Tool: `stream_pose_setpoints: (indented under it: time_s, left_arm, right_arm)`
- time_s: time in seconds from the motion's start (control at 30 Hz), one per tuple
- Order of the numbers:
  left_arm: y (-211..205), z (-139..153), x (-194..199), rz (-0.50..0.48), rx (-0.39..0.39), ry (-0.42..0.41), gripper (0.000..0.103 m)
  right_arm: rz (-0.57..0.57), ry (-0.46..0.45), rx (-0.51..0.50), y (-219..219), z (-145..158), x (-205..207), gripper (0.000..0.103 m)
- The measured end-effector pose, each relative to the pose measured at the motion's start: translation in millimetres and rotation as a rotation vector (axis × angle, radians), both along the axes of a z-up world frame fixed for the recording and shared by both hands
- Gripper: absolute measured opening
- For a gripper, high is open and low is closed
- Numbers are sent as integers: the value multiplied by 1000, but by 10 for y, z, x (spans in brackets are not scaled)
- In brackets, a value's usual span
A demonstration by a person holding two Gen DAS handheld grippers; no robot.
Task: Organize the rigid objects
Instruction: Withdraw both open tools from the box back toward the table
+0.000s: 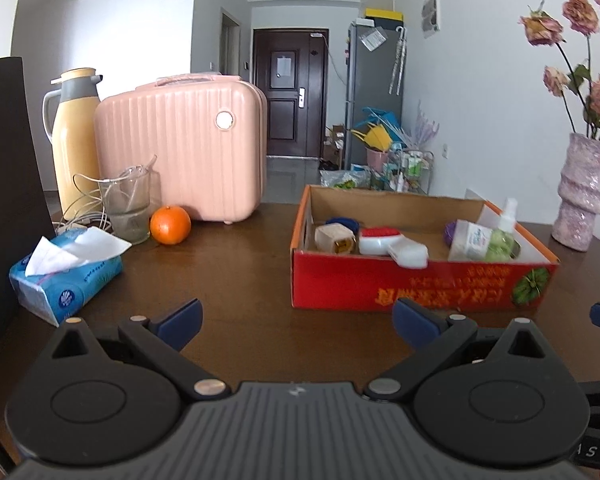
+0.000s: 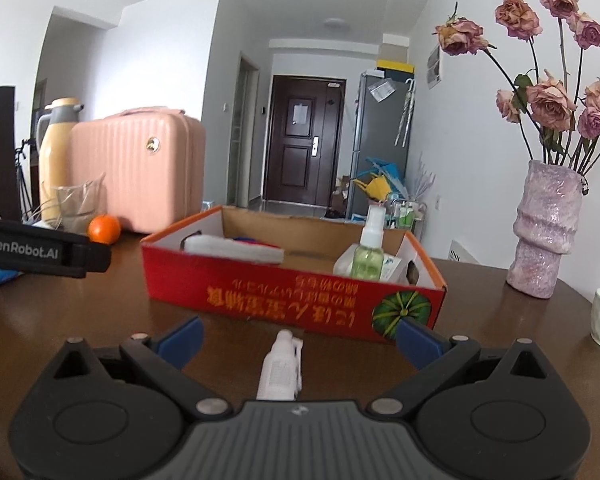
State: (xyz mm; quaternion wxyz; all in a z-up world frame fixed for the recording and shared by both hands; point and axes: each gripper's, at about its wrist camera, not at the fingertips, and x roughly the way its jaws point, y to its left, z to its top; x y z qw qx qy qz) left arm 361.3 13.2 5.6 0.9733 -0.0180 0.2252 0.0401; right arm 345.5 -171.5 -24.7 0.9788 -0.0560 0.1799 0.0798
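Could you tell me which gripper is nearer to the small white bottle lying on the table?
Right. The right gripper is open with the small white bottle lying between its fingers. The left gripper is off to that bottle's left, which its view doesn't show.

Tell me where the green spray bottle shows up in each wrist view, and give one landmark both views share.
Left wrist: green spray bottle lies right of centre, at the right end of the red cardboard box.
Right wrist: green spray bottle stands near centre, at the right end of the red cardboard box.
Shared landmark: pink suitcase.
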Motion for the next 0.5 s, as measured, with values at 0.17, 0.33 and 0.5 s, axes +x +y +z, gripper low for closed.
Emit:
stream_pose_setpoints:
  time_s: [0.17,0.33,0.5]
  left_arm:
    - [28,-71,-119,-16,-19,37,103]
    - [-17,-162,-143,-34,-15,95,103]
    - [-92,-224,-180,-64,-6,120,103]
  right_arm:
    - [8,61,6,-12,-68,-124,103]
    - [11,142,22,-12,-146,-163,103]
    - [31,200,18,27,-221,-170,98]
